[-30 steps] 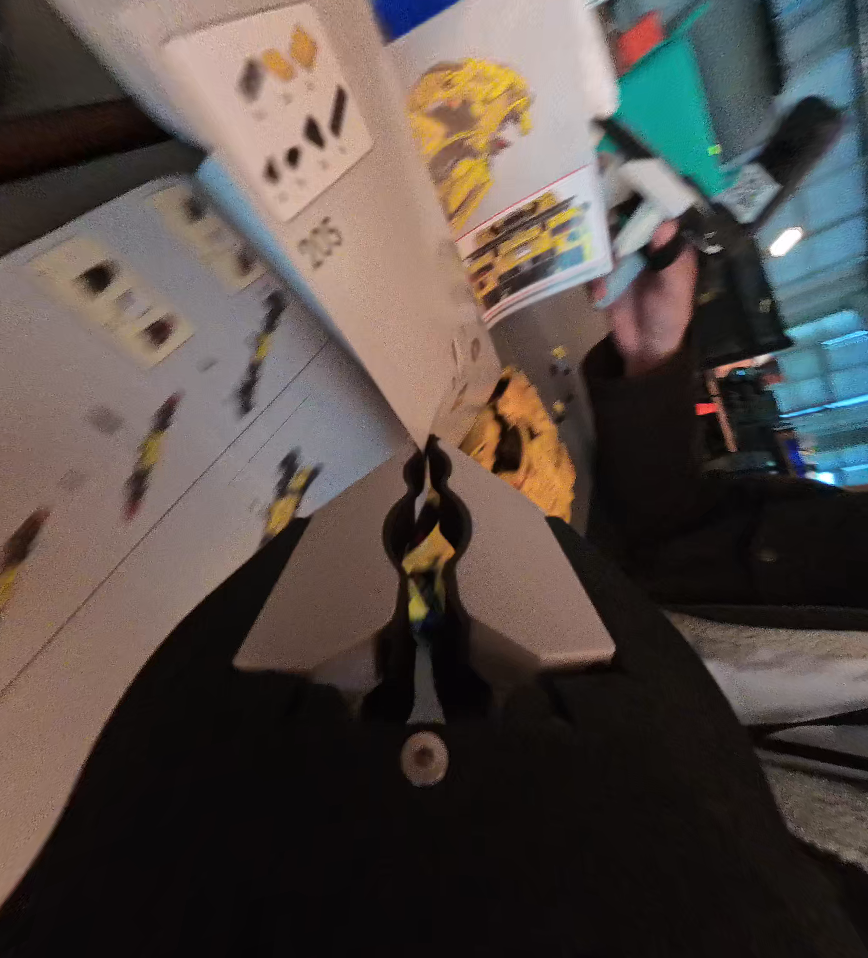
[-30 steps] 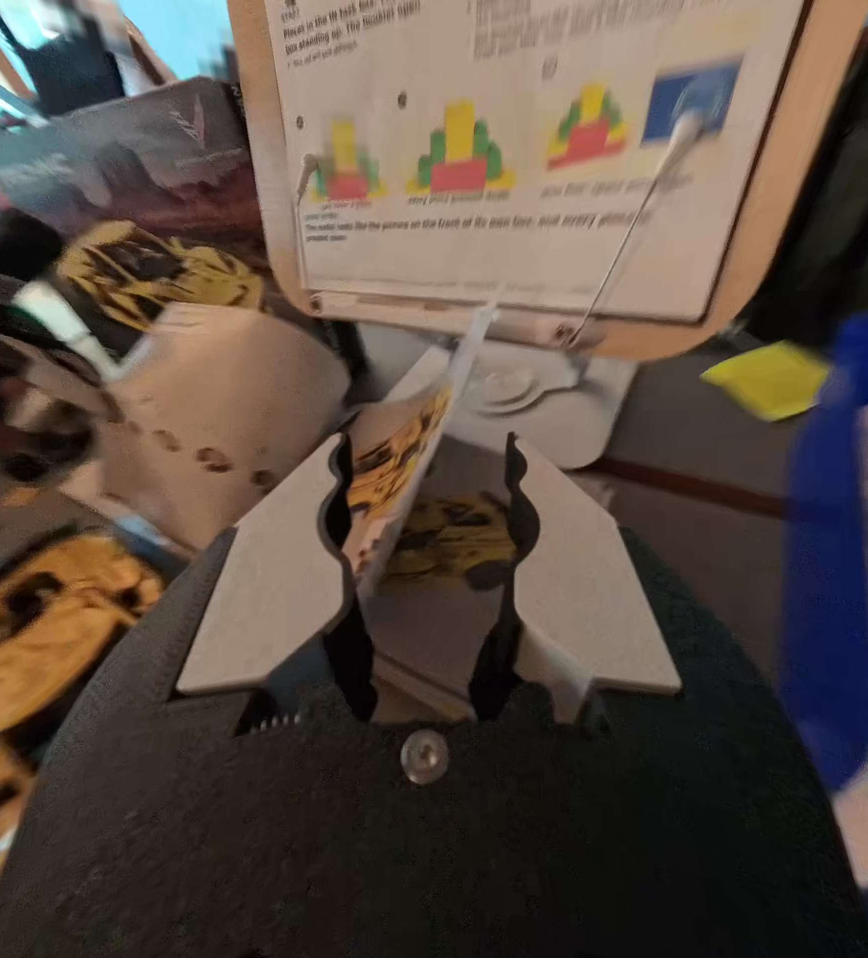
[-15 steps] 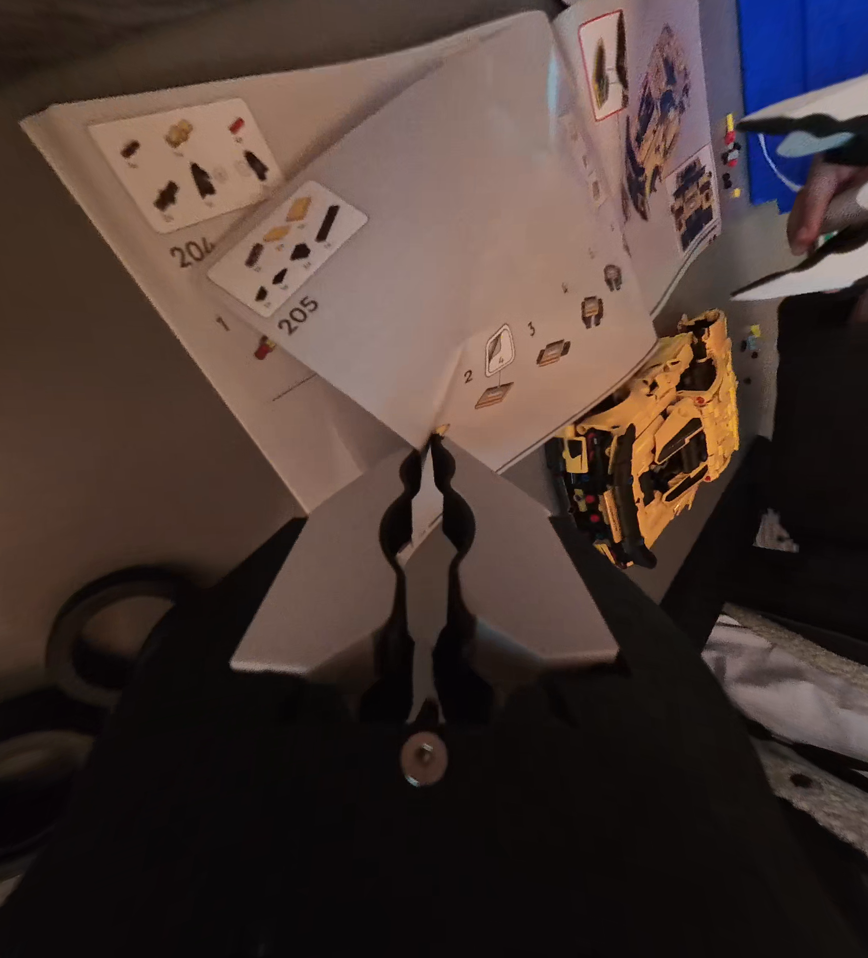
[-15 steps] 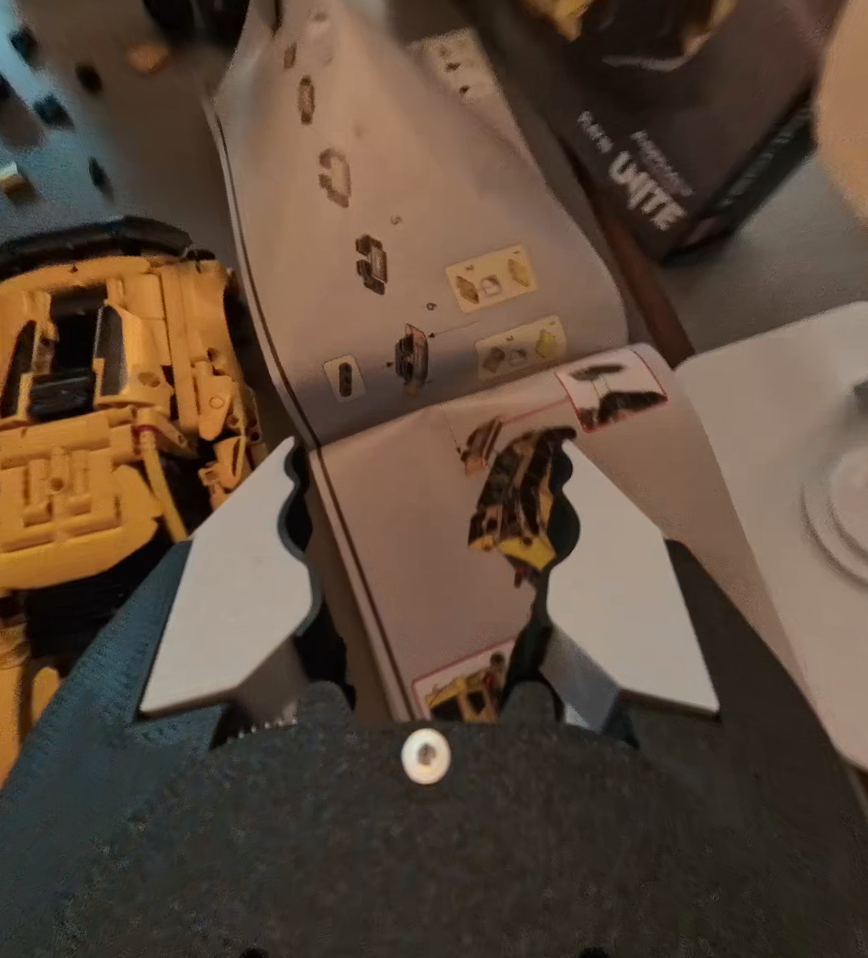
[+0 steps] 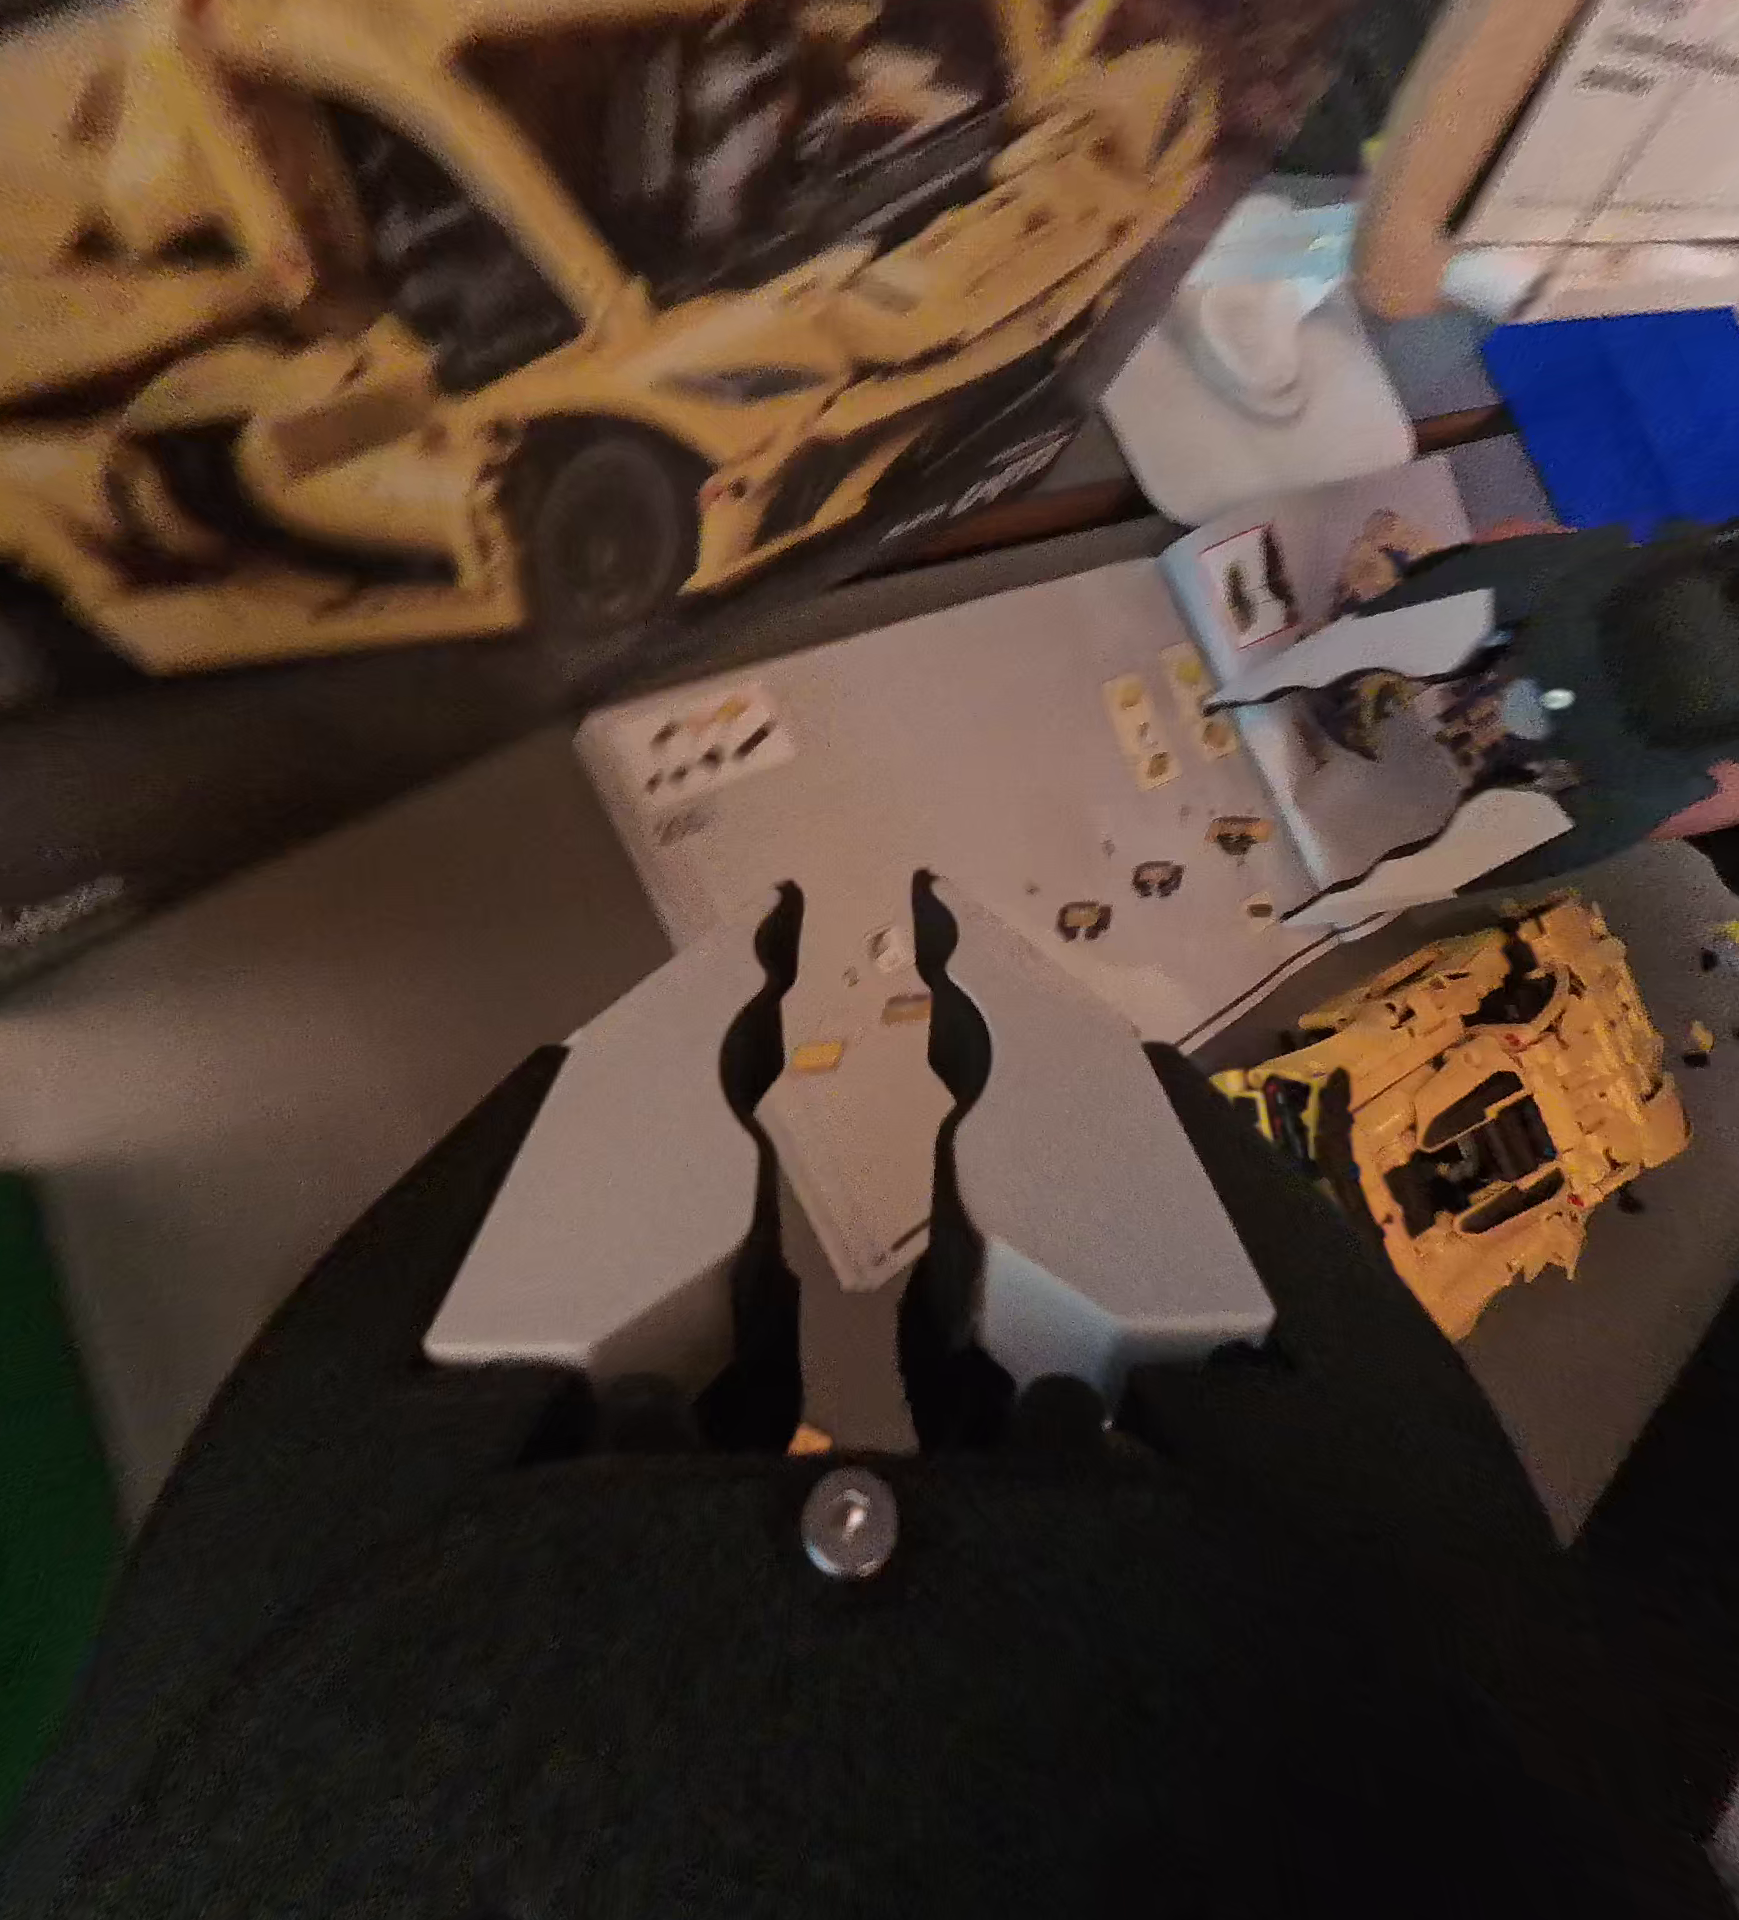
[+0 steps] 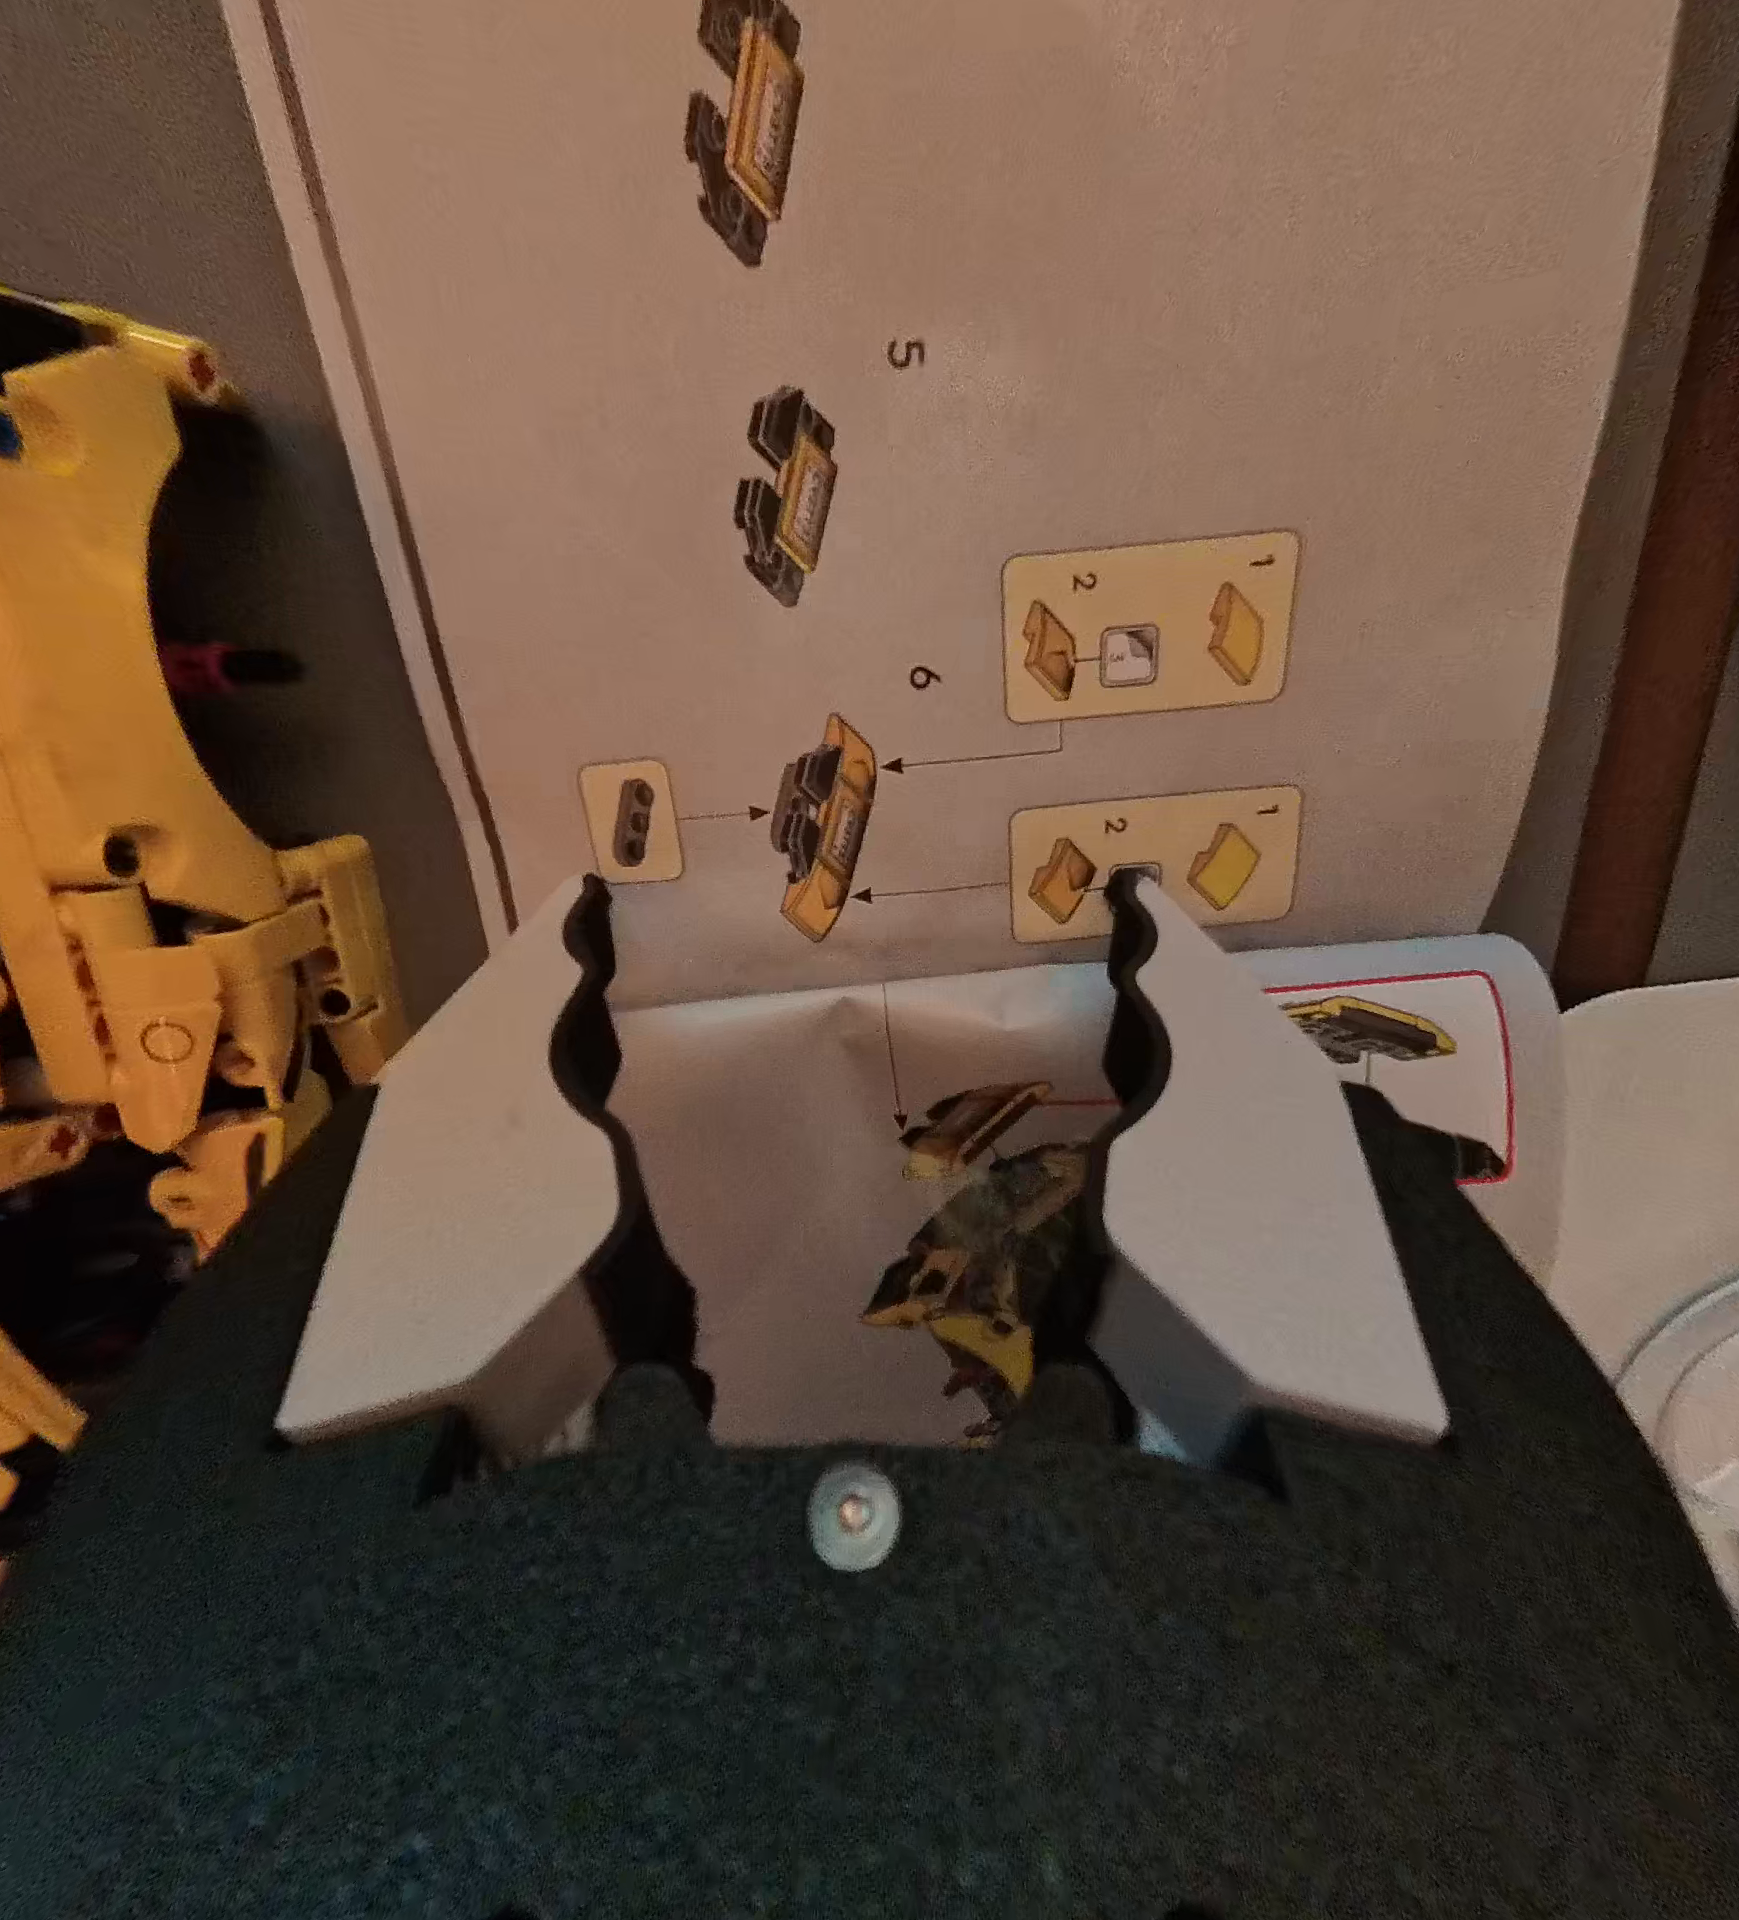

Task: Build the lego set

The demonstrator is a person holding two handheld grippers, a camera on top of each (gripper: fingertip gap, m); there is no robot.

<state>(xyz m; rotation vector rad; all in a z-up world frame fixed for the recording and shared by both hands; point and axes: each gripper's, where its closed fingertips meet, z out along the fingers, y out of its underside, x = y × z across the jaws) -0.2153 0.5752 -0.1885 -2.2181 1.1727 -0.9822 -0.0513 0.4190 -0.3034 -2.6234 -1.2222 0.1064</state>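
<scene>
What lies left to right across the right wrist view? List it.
Yellow lego car → instruction booklet → white stand base.

Pretty dim, warm light over my grey desk (image 5: 345,935), a dark wooden edge (image 6: 1675,520) running along its far side.

This looks like a hobby or test desk (image 5: 345,935) in a workroom rather than a home kitchen or shop: a grey top under dim warm light, with a dark wooden strip along its far edge. On it lie an open instruction booklet (image 6: 1104,312), a half-built yellow toy car (image 5: 1467,1122) near the right edge, and the set's big box (image 5: 491,312) standing at the back. A white stand (image 5: 1260,384) holding a printed sheet (image 5: 1675,125) sits in the far right corner.
</scene>
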